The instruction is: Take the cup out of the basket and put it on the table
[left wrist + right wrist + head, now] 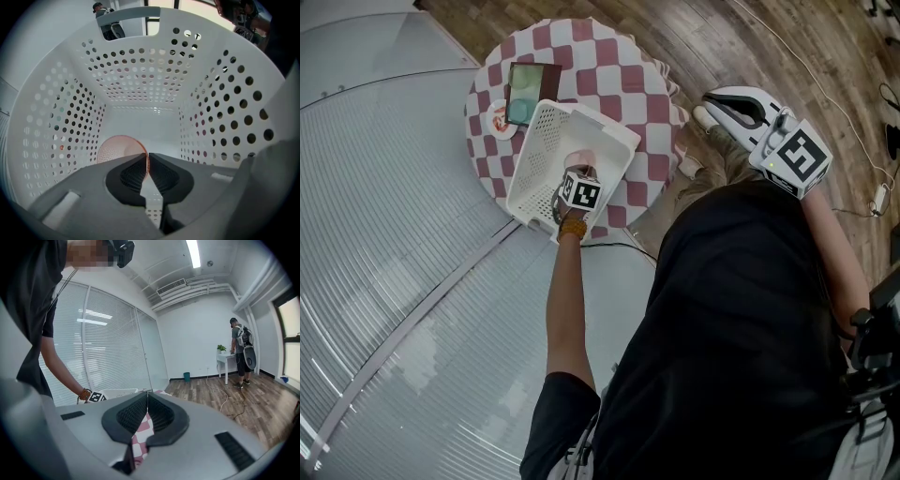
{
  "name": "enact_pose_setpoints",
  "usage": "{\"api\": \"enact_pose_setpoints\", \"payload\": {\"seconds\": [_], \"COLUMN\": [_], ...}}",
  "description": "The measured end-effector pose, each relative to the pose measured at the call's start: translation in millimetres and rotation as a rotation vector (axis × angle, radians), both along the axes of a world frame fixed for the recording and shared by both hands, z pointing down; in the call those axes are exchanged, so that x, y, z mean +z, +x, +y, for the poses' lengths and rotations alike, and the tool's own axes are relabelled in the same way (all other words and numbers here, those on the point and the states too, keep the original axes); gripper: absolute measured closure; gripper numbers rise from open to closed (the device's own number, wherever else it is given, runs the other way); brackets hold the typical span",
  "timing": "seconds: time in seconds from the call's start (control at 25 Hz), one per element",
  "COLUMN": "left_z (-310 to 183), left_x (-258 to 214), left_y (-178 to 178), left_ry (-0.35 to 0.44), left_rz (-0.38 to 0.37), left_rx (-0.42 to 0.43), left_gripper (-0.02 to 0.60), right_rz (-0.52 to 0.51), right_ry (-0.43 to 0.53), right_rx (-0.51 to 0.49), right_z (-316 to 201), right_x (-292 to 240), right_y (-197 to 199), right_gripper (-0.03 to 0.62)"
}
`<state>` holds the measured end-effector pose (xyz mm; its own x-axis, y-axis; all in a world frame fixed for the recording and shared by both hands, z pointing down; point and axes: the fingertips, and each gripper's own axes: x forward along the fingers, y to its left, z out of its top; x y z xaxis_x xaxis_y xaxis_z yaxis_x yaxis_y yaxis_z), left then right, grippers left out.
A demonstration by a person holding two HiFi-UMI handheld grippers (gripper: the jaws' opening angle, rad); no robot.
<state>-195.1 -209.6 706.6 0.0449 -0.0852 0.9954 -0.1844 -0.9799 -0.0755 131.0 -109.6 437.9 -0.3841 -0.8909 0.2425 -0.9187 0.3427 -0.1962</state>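
Note:
A white perforated basket stands on the round table with a red-and-white checked cloth. My left gripper reaches down into it. In the left gripper view the basket's holed walls surround a translucent pinkish cup lying on the floor of the basket. The left gripper is shut on the cup's rim, which shows as a thin edge between the pads. My right gripper is held in the air to the right of the table, shut and empty.
A dark flat case with a green object and a small round red-and-white item lie on the cloth behind the basket. A glass wall with blinds runs along the left. A person stands far off by a white side table; a cable trails on the wood floor.

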Motion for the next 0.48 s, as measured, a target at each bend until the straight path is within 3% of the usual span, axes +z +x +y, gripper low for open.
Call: {"api": "enact_pose_setpoints", "payload": {"seconds": [0.48], "left_z": [3.1], "left_x": [-8.2], "left_y": [0.9], "left_ry": [0.003], "left_rz": [0.014], "left_rx": [-0.019], "left_gripper": [0.560], "right_rz": [-0.002], "right_ry": [0.005], "right_rx": [-0.022], "right_z": [-2.7], "right_x": [0.8], "right_y": [-4.1], "right_gripper": [0.583]}}
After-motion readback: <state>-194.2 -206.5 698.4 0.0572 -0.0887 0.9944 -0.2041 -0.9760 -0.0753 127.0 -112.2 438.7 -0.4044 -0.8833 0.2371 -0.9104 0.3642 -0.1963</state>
